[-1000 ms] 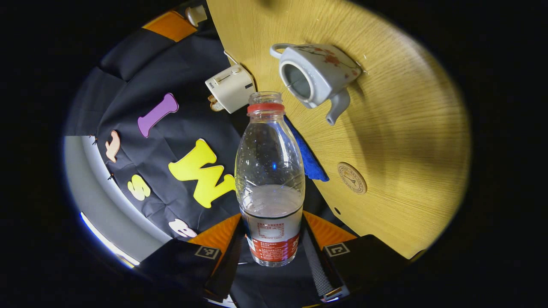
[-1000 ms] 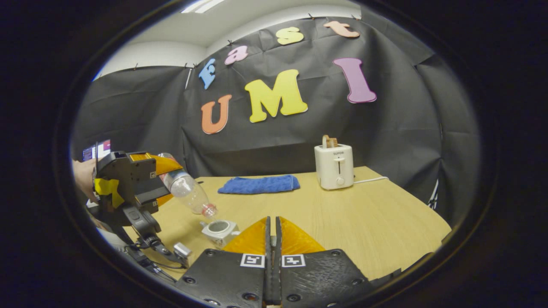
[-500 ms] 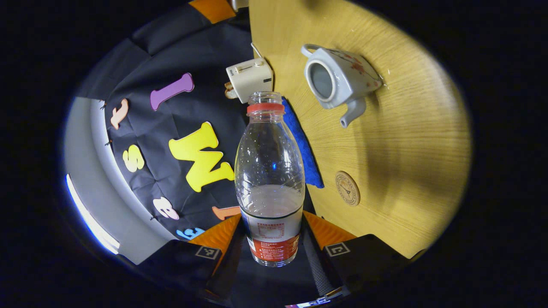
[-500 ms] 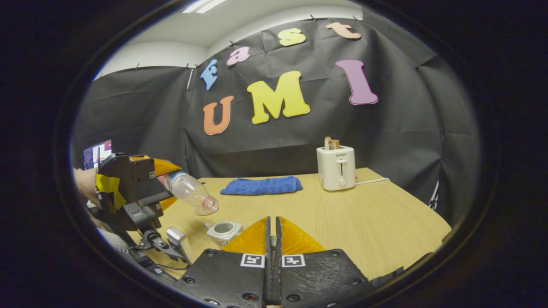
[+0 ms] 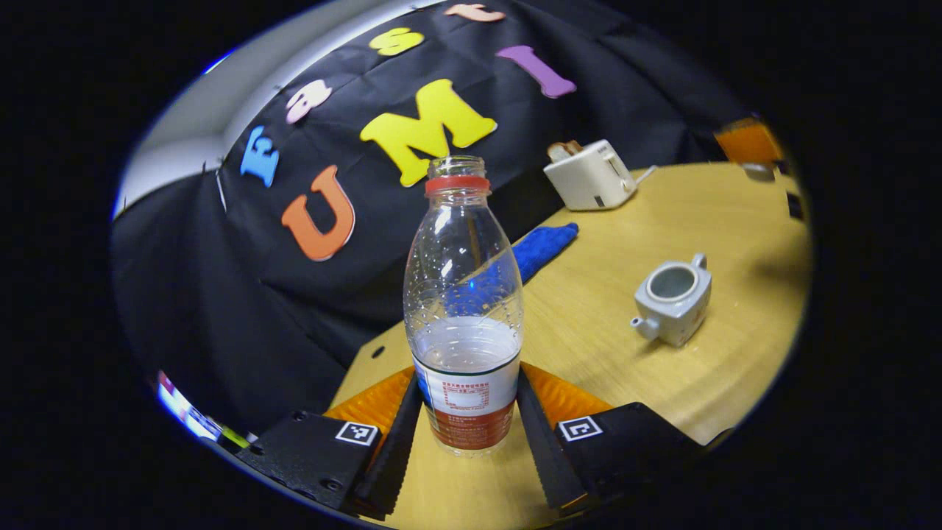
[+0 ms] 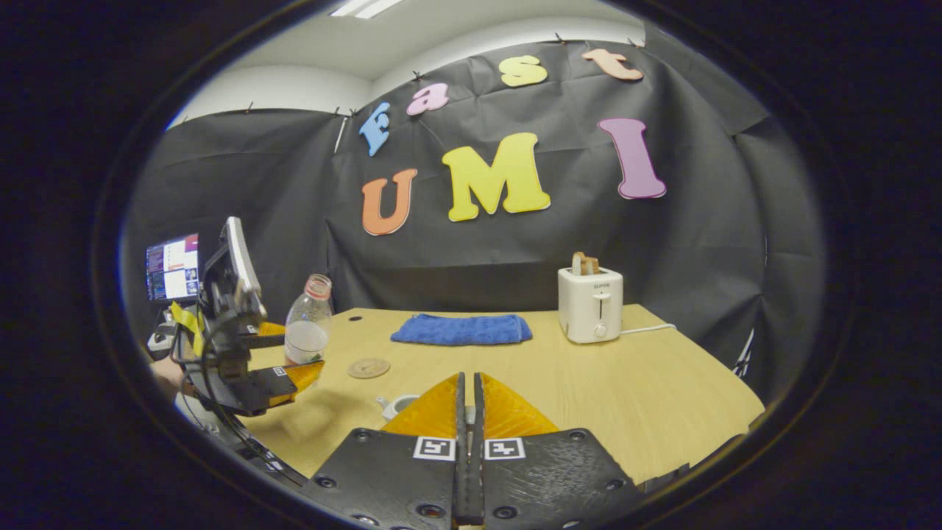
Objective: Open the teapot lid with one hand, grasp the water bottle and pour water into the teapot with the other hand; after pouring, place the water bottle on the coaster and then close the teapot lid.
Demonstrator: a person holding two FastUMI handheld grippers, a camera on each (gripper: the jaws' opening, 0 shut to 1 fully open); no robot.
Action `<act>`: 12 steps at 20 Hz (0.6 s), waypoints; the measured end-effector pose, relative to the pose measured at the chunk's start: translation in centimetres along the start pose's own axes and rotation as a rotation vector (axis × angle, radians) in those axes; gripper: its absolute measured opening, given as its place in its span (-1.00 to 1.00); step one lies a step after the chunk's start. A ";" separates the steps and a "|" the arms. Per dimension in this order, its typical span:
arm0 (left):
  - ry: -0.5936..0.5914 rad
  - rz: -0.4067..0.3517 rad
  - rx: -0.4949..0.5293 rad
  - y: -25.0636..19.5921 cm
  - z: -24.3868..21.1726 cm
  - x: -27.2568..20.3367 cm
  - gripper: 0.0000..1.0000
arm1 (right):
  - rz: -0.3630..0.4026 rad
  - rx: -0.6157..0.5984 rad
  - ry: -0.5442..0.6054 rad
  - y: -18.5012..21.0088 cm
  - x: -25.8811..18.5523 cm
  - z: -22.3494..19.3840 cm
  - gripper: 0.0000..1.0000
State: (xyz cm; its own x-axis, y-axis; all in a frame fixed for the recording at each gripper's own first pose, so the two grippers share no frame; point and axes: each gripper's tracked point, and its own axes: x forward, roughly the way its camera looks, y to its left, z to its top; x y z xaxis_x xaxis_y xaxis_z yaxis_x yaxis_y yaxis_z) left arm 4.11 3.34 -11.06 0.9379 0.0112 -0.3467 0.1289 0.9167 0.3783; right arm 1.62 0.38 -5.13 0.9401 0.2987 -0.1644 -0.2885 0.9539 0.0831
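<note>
A clear water bottle (image 5: 464, 294) with a red neck ring, uncapped and about a third full, stands upright with my left gripper (image 5: 467, 386) shut on its labelled lower part. In the right gripper view the bottle (image 6: 307, 324) and left gripper (image 6: 283, 364) sit just left of the round coaster (image 6: 369, 367). The white teapot (image 5: 673, 298) stands lidless on the table, right of the bottle. My right gripper (image 6: 469, 401) is shut, with the teapot (image 6: 396, 403) partly hidden behind its fingers. In the left gripper view the right gripper (image 5: 751, 143) hangs far right with a pale lid (image 5: 758, 171) at its tips.
A blue cloth (image 6: 462, 329) lies at the back of the wooden table (image 6: 647, 397), and a white toaster (image 6: 595, 304) with a cord stands to its right. A screen (image 6: 171, 266) glows at the far left. A hand holds the left gripper near the table's left edge.
The left gripper has turned the bottle from tilted over the teapot to upright and carried it left, away from the teapot, to beside the coaster. The right gripper has stayed shut and almost still.
</note>
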 end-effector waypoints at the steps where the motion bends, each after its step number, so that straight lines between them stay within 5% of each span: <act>1: -0.014 -0.009 -0.086 0.4 0.0 0.0 0.48 | 0.002 -0.004 0.000 0.4 0.0 0.1 -0.96; 12: -0.145 -0.036 -0.432 5.2 2.4 6.6 0.49 | -0.003 0.000 -0.002 2.4 -0.1 -0.5 -1.00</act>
State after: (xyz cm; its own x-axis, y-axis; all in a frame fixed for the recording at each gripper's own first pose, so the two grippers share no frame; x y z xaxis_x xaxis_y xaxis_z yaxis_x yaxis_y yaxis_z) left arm 11.77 7.21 -9.30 0.9747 -0.0517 -0.2173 0.0452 0.9984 -0.0348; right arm 0.78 2.64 -5.42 0.9413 0.2955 -0.1629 -0.2854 0.9548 0.0827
